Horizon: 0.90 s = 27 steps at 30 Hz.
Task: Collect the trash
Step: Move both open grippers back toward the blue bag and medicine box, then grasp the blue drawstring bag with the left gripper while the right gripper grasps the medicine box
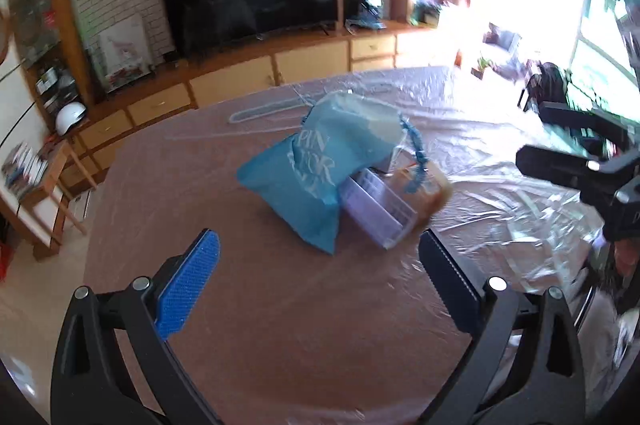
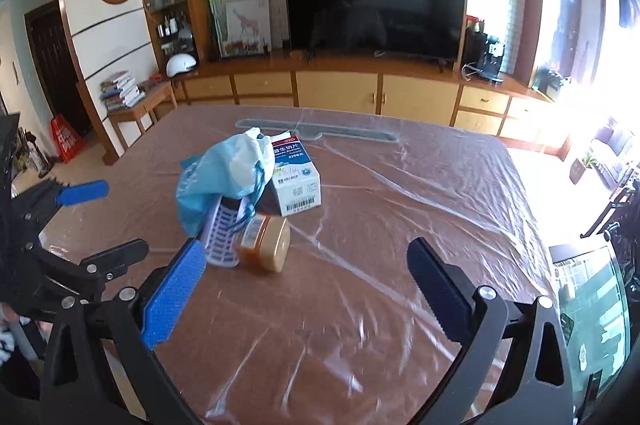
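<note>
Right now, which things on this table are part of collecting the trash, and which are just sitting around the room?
For the job: blue bag, white box, amber jar, purple tray.

Just around: television, white helmet, stack of books, picture by the television, plastic table cover.
</note>
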Each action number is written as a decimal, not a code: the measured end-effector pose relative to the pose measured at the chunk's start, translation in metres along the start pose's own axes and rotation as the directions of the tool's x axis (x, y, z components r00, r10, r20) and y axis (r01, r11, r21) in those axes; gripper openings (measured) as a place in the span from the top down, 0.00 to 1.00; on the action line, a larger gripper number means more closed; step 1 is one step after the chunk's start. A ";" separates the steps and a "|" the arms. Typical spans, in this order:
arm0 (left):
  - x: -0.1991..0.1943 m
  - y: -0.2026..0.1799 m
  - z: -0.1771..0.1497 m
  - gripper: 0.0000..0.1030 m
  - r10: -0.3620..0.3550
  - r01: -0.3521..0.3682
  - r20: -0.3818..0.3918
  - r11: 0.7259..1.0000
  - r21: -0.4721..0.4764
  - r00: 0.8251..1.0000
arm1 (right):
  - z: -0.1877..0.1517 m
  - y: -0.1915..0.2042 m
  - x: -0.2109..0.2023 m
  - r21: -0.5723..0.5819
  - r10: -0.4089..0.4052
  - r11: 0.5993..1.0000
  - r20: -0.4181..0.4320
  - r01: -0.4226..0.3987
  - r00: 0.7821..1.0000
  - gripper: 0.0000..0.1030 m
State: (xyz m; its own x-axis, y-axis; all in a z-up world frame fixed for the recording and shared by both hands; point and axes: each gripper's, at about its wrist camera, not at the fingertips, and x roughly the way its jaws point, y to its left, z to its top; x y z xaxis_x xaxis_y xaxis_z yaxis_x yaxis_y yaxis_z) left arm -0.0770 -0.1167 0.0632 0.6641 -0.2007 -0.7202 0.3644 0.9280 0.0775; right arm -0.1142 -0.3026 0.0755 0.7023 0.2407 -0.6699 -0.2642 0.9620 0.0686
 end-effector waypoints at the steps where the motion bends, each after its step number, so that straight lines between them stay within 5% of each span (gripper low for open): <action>1: 0.011 0.003 0.006 0.03 -0.004 0.004 -0.016 0.999 0.032 1.000 | 0.006 -0.003 0.011 0.000 0.015 1.000 -0.022 -0.015 1.000 0.04; 9: 0.069 0.022 0.041 0.03 -0.055 0.065 -0.093 0.993 0.103 0.994 | 0.034 -0.017 0.084 -0.063 0.120 0.989 -0.175 -0.132 0.977 0.04; 12: 0.088 0.028 0.049 0.03 -0.113 0.123 -0.129 0.990 0.071 0.985 | 0.044 -0.021 0.103 -0.081 0.164 0.979 -0.212 -0.185 0.963 0.04; 20: 0.116 0.068 0.055 0.03 -0.114 0.102 -0.149 0.991 -0.091 0.982 | 0.063 -0.017 0.148 -0.032 0.259 0.961 -0.257 -0.276 0.931 0.04; 27: 0.129 0.090 0.057 0.03 -0.136 0.105 -0.155 0.976 -0.188 0.979 | 0.066 -0.003 0.169 -0.049 0.232 0.966 -0.272 -0.255 0.934 0.04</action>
State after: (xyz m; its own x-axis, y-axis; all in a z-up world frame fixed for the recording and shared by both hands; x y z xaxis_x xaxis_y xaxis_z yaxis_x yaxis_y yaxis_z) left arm 0.0788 -0.0767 0.0169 0.4991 -0.2734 -0.8223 0.3029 0.9441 -0.1301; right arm 0.0490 -0.2561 0.0113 0.4150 0.4134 -0.8105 -0.4664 0.8615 0.2006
